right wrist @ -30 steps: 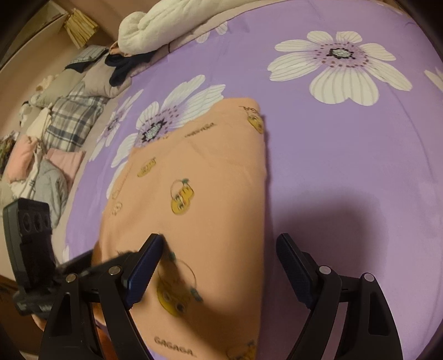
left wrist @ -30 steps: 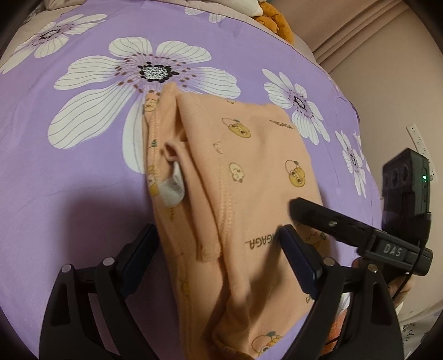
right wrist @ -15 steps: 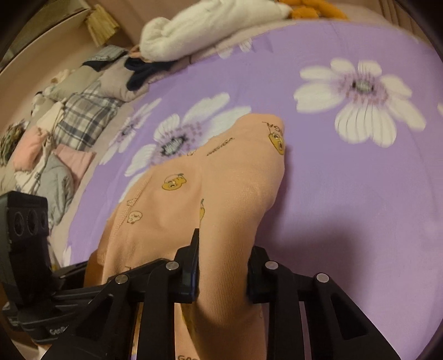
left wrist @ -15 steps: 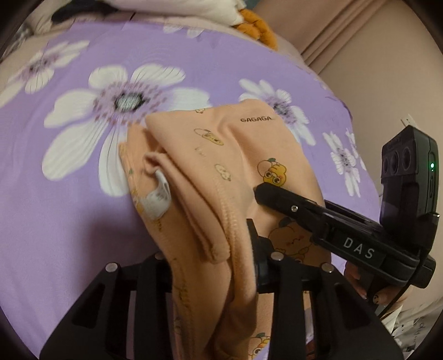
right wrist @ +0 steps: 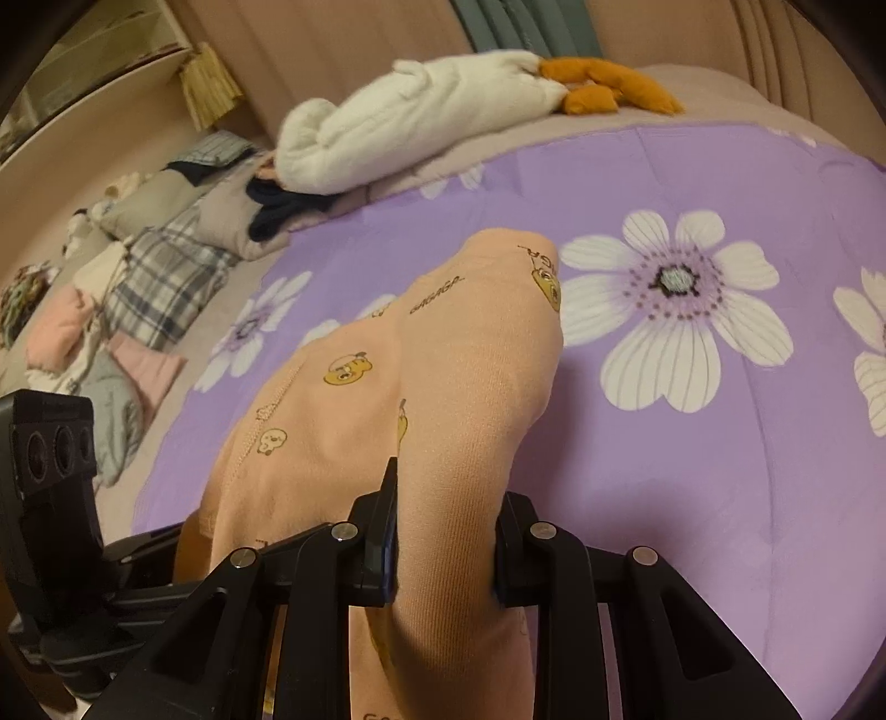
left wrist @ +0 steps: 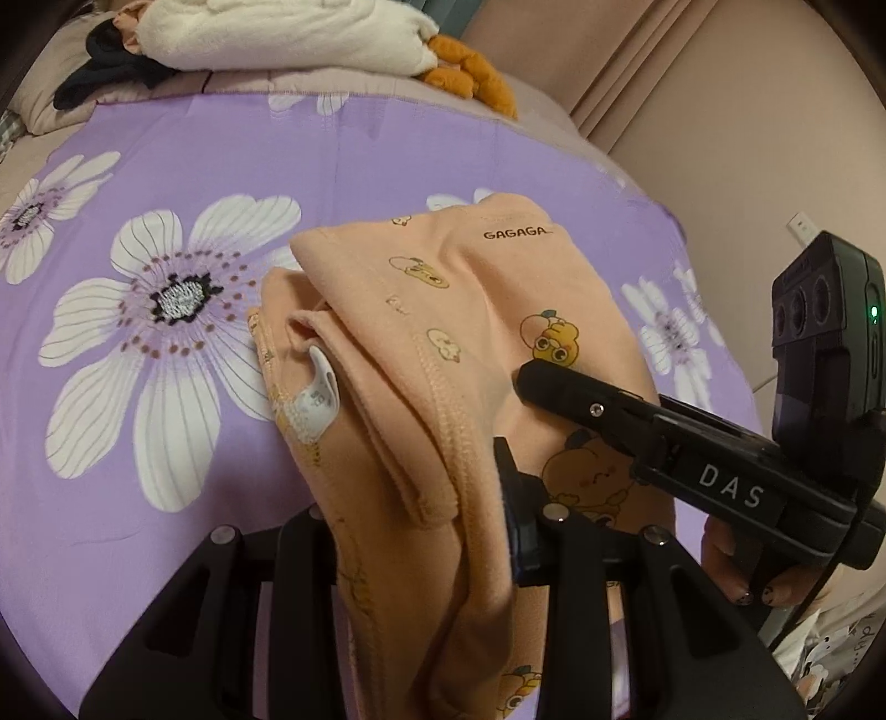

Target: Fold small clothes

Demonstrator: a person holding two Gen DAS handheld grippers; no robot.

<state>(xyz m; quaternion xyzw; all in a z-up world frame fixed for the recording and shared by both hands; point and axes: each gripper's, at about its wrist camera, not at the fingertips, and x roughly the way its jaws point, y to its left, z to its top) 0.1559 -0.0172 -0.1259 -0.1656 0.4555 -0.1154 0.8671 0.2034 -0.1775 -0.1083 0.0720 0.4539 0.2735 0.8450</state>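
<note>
Left wrist view: behind the peach garment (left wrist: 454,354), at the far edge of the purple flowered bedsheet (left wrist: 138,498), a rolled white blanket (left wrist: 288,33) lies with an orange plush (left wrist: 470,77) at its right end and dark clothing (left wrist: 105,77) at its left. To the garment's right the right tongs (left wrist: 531,382) reach across the fabric, their black body marked "DAS", partly covering a bear print. The left tongs (left wrist: 421,531) are pinching a bunched fold of the garment — the cloth fills the gap between them. The garment rests on the bedsheet, folded in layers, with a white tag (left wrist: 318,399) showing at its left edge and "GAGAGA" printed near the top.

Right wrist view: left of the garment (right wrist: 421,376), a heap of plaid and pink clothes (right wrist: 127,310) lies beyond the bedsheet (right wrist: 720,498); the white blanket (right wrist: 421,116) sits behind. The right tongs (right wrist: 446,548) clamp a raised ridge of the peach fabric — its far end droops onto the sheet.
</note>
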